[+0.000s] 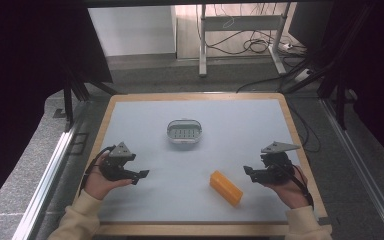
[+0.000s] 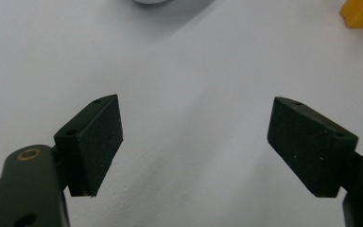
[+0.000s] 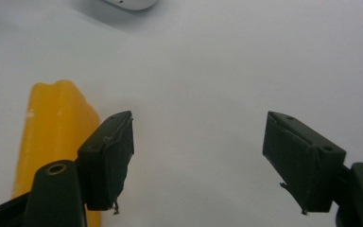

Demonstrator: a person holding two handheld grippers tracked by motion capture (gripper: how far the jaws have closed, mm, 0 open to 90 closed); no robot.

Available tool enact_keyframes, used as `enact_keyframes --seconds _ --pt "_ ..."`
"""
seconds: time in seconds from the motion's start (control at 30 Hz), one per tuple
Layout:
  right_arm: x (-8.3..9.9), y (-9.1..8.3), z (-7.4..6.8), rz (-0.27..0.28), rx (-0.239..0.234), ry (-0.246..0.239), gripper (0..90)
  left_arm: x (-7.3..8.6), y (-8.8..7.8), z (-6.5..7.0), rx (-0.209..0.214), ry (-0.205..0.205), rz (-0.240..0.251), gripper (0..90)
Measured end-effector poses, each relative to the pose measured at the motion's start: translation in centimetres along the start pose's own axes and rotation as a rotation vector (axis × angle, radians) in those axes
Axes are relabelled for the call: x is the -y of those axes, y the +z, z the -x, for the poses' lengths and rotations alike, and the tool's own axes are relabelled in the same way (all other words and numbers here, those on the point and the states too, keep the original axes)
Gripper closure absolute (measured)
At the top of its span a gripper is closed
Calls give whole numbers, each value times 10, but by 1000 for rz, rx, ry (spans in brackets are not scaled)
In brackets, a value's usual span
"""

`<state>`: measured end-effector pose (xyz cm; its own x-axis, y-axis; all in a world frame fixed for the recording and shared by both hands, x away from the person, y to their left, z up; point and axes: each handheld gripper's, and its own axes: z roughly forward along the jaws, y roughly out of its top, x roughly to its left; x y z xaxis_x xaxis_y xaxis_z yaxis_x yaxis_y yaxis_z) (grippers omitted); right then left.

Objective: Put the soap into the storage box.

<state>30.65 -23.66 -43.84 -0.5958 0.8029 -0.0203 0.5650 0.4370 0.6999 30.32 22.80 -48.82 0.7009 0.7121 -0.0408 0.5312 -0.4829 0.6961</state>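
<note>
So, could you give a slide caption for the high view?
Both tools, left and right, open over a table with dish and yellow block.

The left claw (image 1: 141,175) sat in the person's left hand (image 1: 98,182), jaws spread wide and empty — the right claw (image 1: 247,173), held in the right hand (image 1: 291,189), gaped likewise, both pointing inward over the counter (image 1: 130,115).

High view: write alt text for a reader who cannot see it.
A person's hands hold the left tongs and the right tongs, both open, above a pale table. An orange block lies on the table nearer the right tongs, and a white oval dish sits farther back at the centre.
</note>
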Motion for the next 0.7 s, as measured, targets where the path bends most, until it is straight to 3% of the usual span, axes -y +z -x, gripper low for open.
enact_keyframes --seconds 0.2,0.4,0.7 --pt "-3 -9 -13 -11 -12 -38 265 1 0 -2 -6 -5 -7 188" --pt "-5 -7 -22 -35 -21 -67 266 1 0 -4 -9 -5 -8 188" --pt "-11 -4 -36 -55 -54 -79 274 0 2 -1 -3 7 -12 188"
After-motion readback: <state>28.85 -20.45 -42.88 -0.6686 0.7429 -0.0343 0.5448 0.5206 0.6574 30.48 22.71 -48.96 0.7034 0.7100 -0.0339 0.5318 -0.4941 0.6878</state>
